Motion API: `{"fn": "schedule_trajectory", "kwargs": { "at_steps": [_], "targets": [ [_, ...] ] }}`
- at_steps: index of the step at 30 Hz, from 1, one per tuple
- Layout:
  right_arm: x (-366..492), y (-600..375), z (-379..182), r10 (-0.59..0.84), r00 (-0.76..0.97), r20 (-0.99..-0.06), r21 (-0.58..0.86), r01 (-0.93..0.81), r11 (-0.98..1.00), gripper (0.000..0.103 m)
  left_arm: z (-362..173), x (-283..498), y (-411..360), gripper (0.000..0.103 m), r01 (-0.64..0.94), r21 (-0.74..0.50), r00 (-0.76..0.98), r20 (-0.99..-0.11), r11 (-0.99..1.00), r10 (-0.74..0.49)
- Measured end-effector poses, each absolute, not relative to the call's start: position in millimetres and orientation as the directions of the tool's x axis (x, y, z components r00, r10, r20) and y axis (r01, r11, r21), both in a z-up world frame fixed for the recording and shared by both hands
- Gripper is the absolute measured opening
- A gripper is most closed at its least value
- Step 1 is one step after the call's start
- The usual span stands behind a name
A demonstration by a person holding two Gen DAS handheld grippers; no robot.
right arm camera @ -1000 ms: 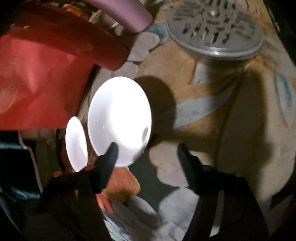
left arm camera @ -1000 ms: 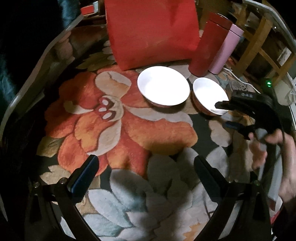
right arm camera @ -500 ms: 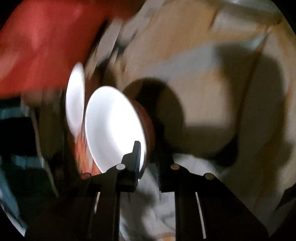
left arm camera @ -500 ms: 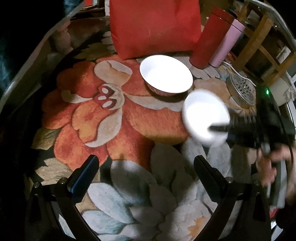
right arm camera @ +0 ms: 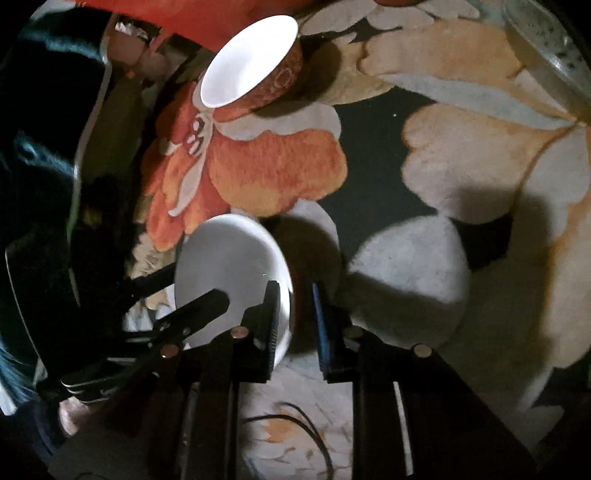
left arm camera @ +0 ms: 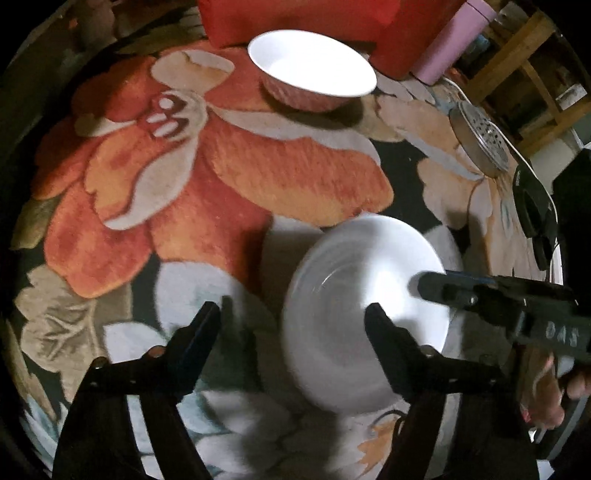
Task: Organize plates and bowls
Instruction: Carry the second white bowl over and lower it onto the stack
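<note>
My right gripper (right arm camera: 293,325) is shut on the rim of a small white bowl (right arm camera: 232,269) with a red outside and holds it tilted above the floral cloth. In the left wrist view the same bowl (left arm camera: 354,321) hangs in front of my left gripper (left arm camera: 295,321), with the right gripper (left arm camera: 436,286) reaching in from the right. My left gripper is open and empty; its right finger overlaps the bowl. A larger white bowl (left arm camera: 312,64) with a red patterned outside stands on the cloth at the back, also in the right wrist view (right arm camera: 251,61).
A red bag (left arm camera: 295,14), a red tumbler (left arm camera: 406,40) and a pink tumbler (left arm camera: 461,37) stand behind the large bowl. A round metal strainer lid (left arm camera: 480,138) lies at the right with a white cable. Wooden chair legs (left arm camera: 517,55) stand beyond the table edge.
My right gripper closed on the small bowl, lifted it and carried it toward the front, next to the left gripper. The left gripper moved forward and its jaws narrowed.
</note>
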State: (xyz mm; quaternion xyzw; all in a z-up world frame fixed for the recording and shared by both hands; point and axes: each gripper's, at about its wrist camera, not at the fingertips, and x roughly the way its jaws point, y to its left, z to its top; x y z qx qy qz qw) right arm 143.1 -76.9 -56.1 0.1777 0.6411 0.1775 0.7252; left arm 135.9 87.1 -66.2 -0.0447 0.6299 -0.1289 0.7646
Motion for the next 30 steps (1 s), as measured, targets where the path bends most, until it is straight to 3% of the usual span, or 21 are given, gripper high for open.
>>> {"fn": "schedule_trajectory", "kwargs": {
  "at_steps": [1, 4, 5, 6, 10, 22, 30],
  "targets": [
    [146.7, -78.6, -58.0, 0.483, 0.113, -0.869, 0.481, -0.039, 0.876, 0.019, -69.4, 135.9, 85.4, 0.055, 0.141, -0.234, 0.166, -0.952, 0.962, -0.256],
    [149.8, -68.5, -68.7, 0.461, 0.099, -0.882, 0.458, -0.052, 0.888, 0.019, -79.2, 136.1, 81.9, 0.034, 0.129, -0.26, 0.132, -0.952, 0.957, -0.277],
    [147.7, -69.7, -70.5, 0.452, 0.093, -0.887, 0.449, -0.051, 0.892, 0.019, -80.1, 135.4, 80.7, 0.033, 0.132, -0.255, 0.135, -0.953, 0.958, -0.272],
    [145.6, -67.8, -72.2, 0.442, 0.087, -0.893, 0.439, -0.05, 0.897, 0.019, -78.6, 134.5, 79.1, 0.023, 0.14, -0.255, 0.142, -0.951, 0.957, -0.274],
    [135.1, -57.1, -73.2, 0.36, 0.109, -0.927, 0.352, -0.088, 0.932, 0.014, -72.7, 131.5, 76.1, 0.018, 0.159, -0.243, 0.146, -0.953, 0.957, -0.267],
    [118.6, -82.5, -19.2, 0.396, 0.19, -0.898, 0.393, -0.056, 0.918, 0.013, -6.0, 115.3, 61.1, 0.017, 0.232, -0.267, 0.229, -0.92, 0.935, -0.319],
    [93.6, -120.6, 35.6, 0.353, 0.325, -0.877, 0.376, 0.008, 0.927, 0.013, 45.3, 107.1, 10.6, 0.017, 0.338, -0.228, 0.268, -0.907, 0.913, -0.326]
  ]
}}
